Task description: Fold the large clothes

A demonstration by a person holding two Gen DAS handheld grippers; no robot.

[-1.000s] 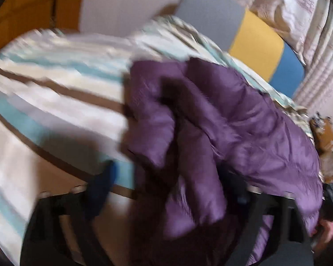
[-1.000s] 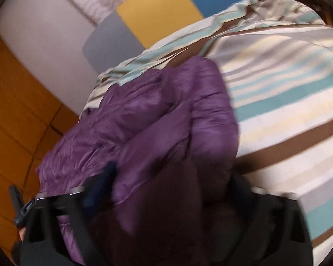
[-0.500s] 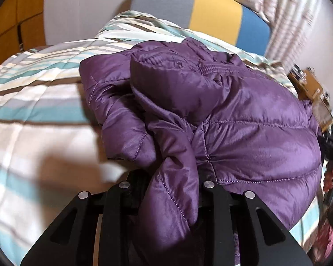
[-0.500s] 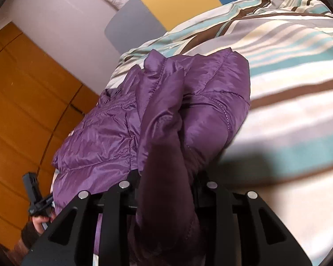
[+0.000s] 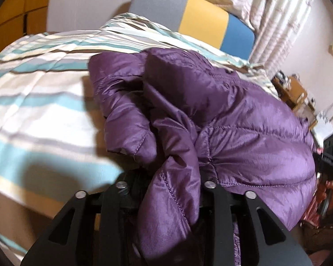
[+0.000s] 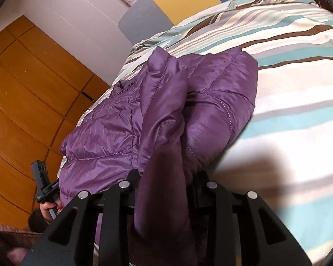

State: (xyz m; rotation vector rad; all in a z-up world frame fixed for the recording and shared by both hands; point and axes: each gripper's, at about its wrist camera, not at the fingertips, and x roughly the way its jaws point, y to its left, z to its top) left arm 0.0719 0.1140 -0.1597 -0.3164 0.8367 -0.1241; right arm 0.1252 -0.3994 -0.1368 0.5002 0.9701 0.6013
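Note:
A purple puffer jacket (image 5: 244, 133) lies bunched on a bed with a striped cover (image 5: 44, 102). My left gripper (image 5: 168, 177) has a thick fold of the jacket between its jaws, which are opening slightly; the fabric covers the fingertips. In the right wrist view the same jacket (image 6: 104, 133) spreads left over the striped cover (image 6: 288, 102). My right gripper (image 6: 166, 177) grips another fold of it, its jaws also opening a little, with the cloth draped over them.
Grey, yellow and blue headboard cushions (image 5: 202, 20) stand at the far end, with curtains (image 5: 277, 11) beside them. A cluttered wooden table (image 5: 295, 93) is past the bed's right side. Wooden wardrobe doors (image 6: 22, 102) line the other side. A hand (image 6: 48, 208) holds the other gripper's handle.
Both grippers went from wide open around the jacket to closed on folds of it. Both hands have moved sideways, and the jacket now sits more spread over the bed.

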